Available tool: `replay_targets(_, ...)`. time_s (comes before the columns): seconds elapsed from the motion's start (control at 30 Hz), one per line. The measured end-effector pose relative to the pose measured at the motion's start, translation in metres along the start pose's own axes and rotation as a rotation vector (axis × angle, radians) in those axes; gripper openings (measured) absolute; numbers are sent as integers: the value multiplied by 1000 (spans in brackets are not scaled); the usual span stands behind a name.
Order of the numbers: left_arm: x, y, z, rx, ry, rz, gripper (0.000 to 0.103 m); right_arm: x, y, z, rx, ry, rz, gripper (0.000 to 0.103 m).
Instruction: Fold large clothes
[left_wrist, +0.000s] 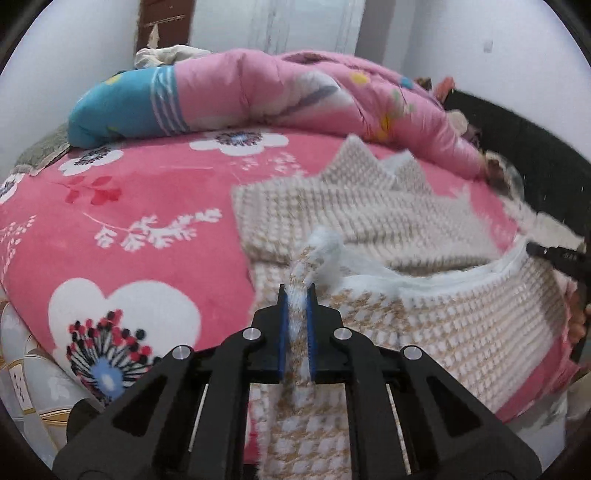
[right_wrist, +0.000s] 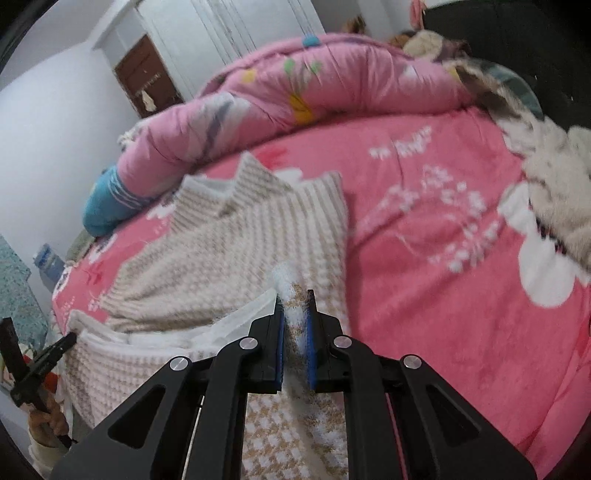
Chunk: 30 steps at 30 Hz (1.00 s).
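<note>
A beige-and-white houndstooth knit garment (left_wrist: 369, 206) with a white fleecy lining lies on a pink floral bed sheet (left_wrist: 122, 192). My left gripper (left_wrist: 297, 291) is shut on a bunched edge of the garment, lifted off the bed. In the right wrist view the same garment (right_wrist: 236, 236) spreads to the left, and my right gripper (right_wrist: 295, 299) is shut on another bunched edge of it. The near hem hangs stretched between the two grips. The right gripper's tip (left_wrist: 554, 254) shows at the right edge of the left view; the left gripper's tip (right_wrist: 59, 347) shows at the lower left of the right view.
A rolled pink and blue quilt (left_wrist: 258, 96) lies along the far side of the bed. A pile of grey-white furry clothes (right_wrist: 554, 192) sits at the bed's right side. White walls and a brown door (right_wrist: 144, 77) stand behind. A dark headboard (left_wrist: 535, 147) is at the right.
</note>
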<state>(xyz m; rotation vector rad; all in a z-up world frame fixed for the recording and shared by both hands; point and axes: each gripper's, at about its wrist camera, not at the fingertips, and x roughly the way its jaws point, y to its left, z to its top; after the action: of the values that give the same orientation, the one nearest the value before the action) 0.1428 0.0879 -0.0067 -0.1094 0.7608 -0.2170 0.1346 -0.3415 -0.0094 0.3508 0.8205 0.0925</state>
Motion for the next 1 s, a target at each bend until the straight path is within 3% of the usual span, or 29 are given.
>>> replay_targets(0.1,24,9,-7,-14,55,26,8,15,1,2,-8,24,-1,9)
replay_targets(0.2,58,19,-25,-49,133,45,9,50,-8,-7,-14,104,-41,9)
replay_targets(0.3,67,27,-32,-88,136,30,12,75,-18,-16,4,172,-44,10)
replay_targets(0.37,62,28,-29,-78,133,25,14,68,-18,-12,10,169,-32,17)
replay_targets(0.4,59,28,-27,-77,131,25,20,62,-18,-10,12,167,-41,28)
replay_targets(0.43,54,29,-26,-77,125,41,36,58,-17,-8,12,164,-49,44)
replay_targets(0.5,35,32,-23,-87,75,74,45,40,-13,-6,7,137,-49,51)
replay_targets(0.6,7,26,-19,-68,4,78,44,12,0,-8,-13,104,3,57)
replay_targets(0.67,-9,11,-15,-26,-35,15,44,1,15,-14,-39,118,84,64)
replay_targets(0.8,2,-18,-23,-9,74,-176,44,15,53,-35,-119,249,211,68)
replay_targets(0.93,42,-35,-49,14,221,-106,43,53,73,-58,-183,385,125,68)
replay_targets(1.0,49,-36,-57,16,207,-83,40,62,72,-64,-170,389,115,67)
